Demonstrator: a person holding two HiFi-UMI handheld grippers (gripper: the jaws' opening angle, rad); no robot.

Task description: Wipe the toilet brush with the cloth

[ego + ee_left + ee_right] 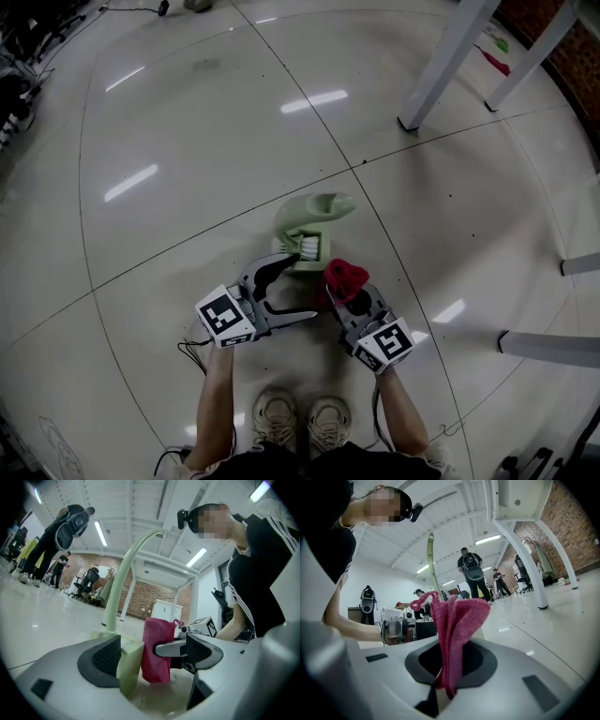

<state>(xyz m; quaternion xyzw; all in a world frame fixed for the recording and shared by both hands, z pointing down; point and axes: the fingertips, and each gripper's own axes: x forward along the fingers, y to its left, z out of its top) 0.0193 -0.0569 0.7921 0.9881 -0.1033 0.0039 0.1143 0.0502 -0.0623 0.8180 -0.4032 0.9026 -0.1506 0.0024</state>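
A pale green toilet brush [305,225] stands in its holder on the floor, its white bristles [307,248] facing me. My left gripper [302,287] is open. One of its jaws lies against the brush's green block [129,660], from which the curved handle [123,569] rises. My right gripper [339,296] is shut on a red cloth [345,277]. The cloth [157,648] hangs between the left jaws, next to the green block. In the right gripper view the cloth [452,620] sticks up from the pinched pads, with the handle [431,559] behind it.
White table legs [448,64] stand on the tiled floor at the back right, and more legs [548,345] are at the right. My shoes [300,417] are just below the grippers. Cables [192,349] trail by my left arm. People [471,571] stand in the background.
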